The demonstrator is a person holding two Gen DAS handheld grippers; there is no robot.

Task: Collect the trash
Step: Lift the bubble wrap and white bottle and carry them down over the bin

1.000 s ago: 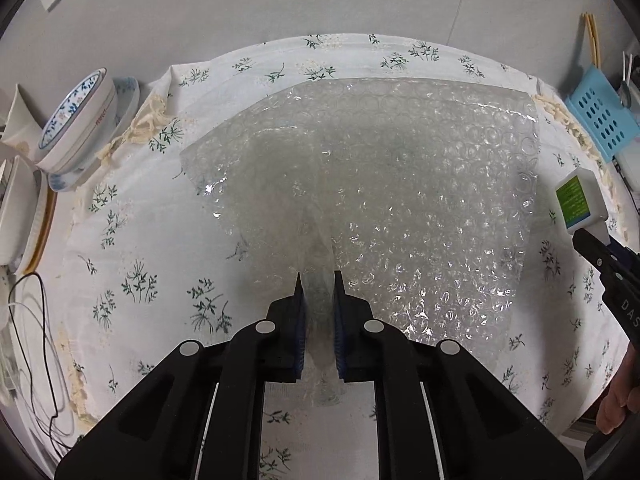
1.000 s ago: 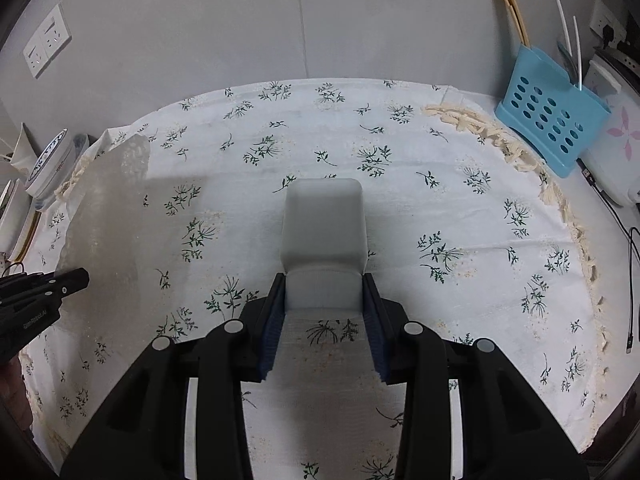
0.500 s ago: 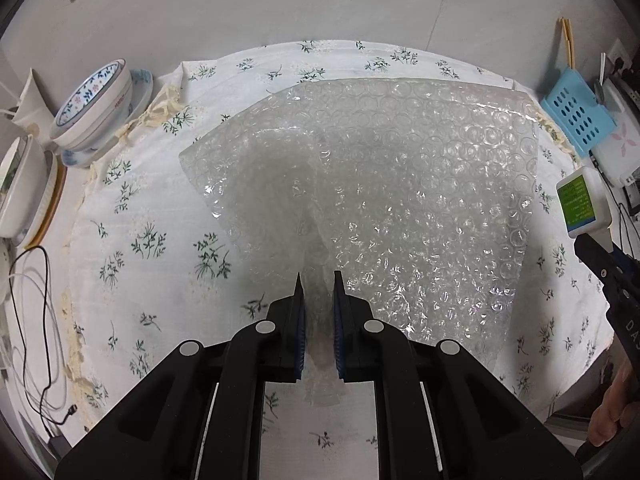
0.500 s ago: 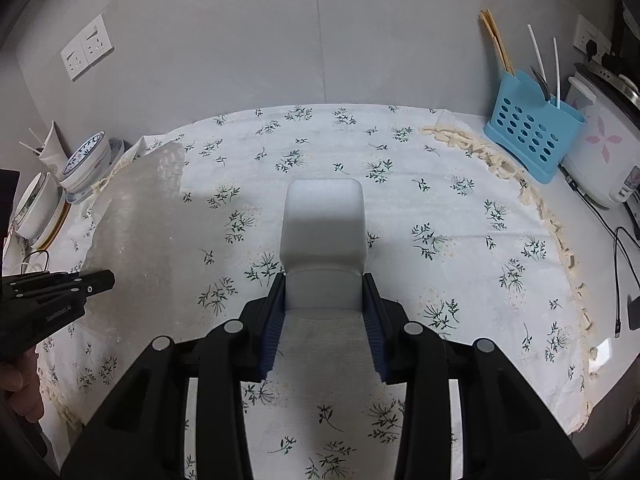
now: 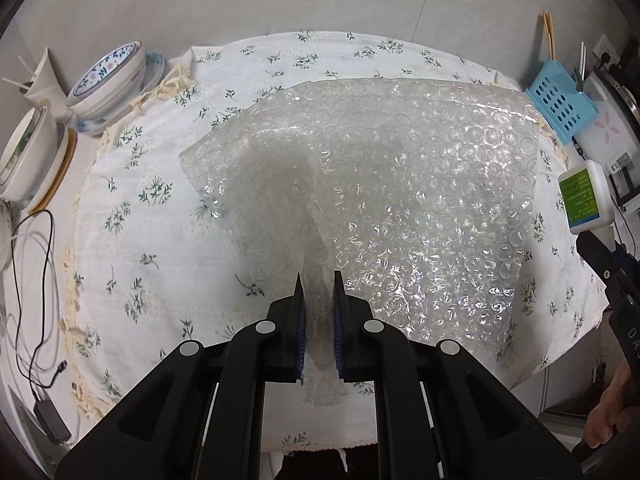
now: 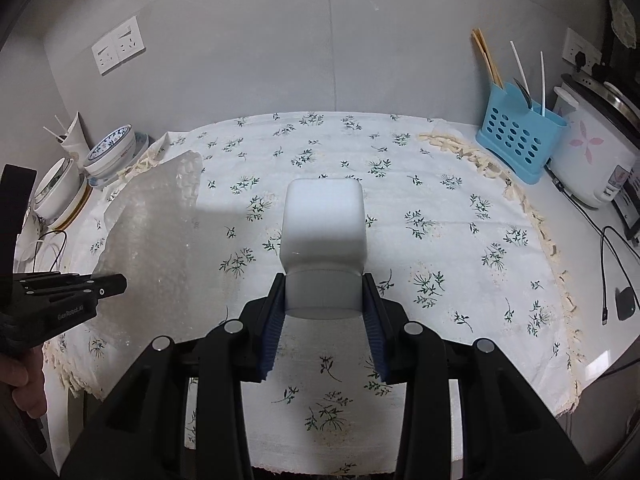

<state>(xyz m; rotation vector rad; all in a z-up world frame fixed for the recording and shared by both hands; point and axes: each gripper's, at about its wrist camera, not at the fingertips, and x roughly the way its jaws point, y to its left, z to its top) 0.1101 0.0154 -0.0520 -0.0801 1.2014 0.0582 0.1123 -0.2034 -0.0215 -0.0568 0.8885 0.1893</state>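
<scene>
My left gripper (image 5: pixel 318 280) is shut on a corner of a clear bubble wrap sheet (image 5: pixel 400 200) and holds it lifted above the floral tablecloth (image 5: pixel 132 220). The sheet also shows at the left of the right wrist view (image 6: pixel 160 240), with the left gripper (image 6: pixel 116 282) at its edge. My right gripper (image 6: pixel 324 284) is shut on a white plastic bottle (image 6: pixel 324 236), held by its cap end above the table. The same bottle, with a green label, shows at the right edge of the left wrist view (image 5: pixel 586 196).
Stacked bowls (image 5: pixel 108 80) and a paper cup (image 5: pixel 44 84) stand at the table's left. A blue cutlery caddy (image 6: pixel 520 140) and a rice cooker (image 6: pixel 596 152) stand at the right. Cables (image 5: pixel 32 240) lie at the left, and a cable (image 6: pixel 612 272) lies right.
Both grippers have pulled back and risen from the table, each keeping its hold; more of the table, wall and side objects has come into view.
</scene>
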